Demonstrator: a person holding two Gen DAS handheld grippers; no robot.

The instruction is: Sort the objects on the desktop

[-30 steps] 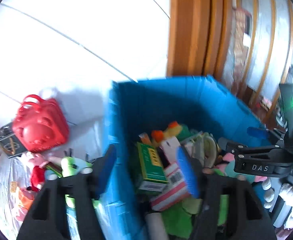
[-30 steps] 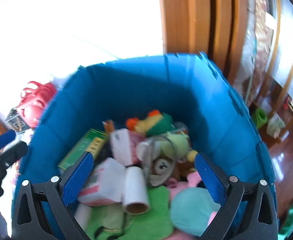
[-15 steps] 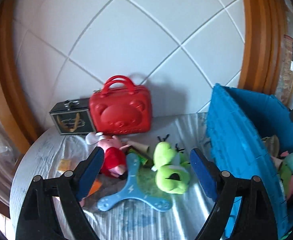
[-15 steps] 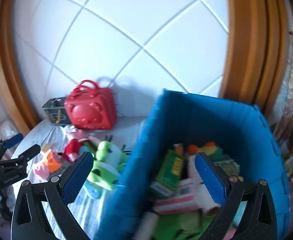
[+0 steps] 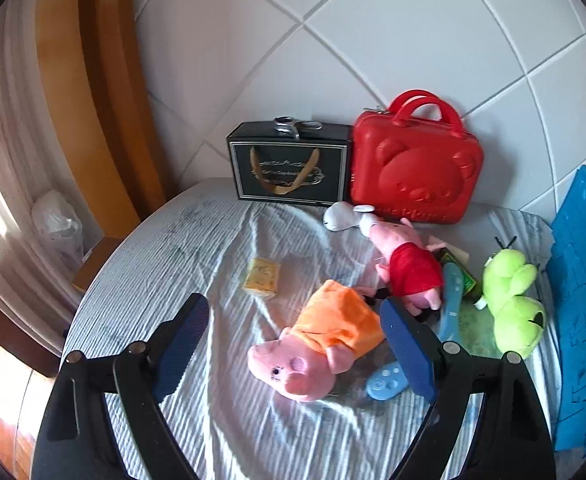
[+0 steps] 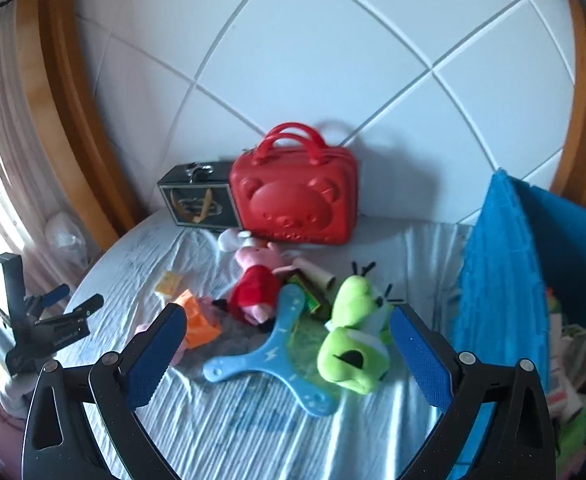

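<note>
A striped cloth (image 5: 181, 256) is covering the table. My left tongs (image 5: 293, 344) are hanging wide over the pig in orange (image 5: 325, 340), gripping nothing; my right tongs (image 6: 285, 354) are gaping empty above the blue boomerang (image 6: 273, 356) and green frog (image 6: 353, 340). The red case (image 6: 297, 200) is standing against the wall.

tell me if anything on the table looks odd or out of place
A pair of scissors lies on top of the black gift box at the wall, an odd perch. The plush toys, such as the orange-dressed pig, lie toppled in a loose pile. Nothing looks spilled or broken.
</note>
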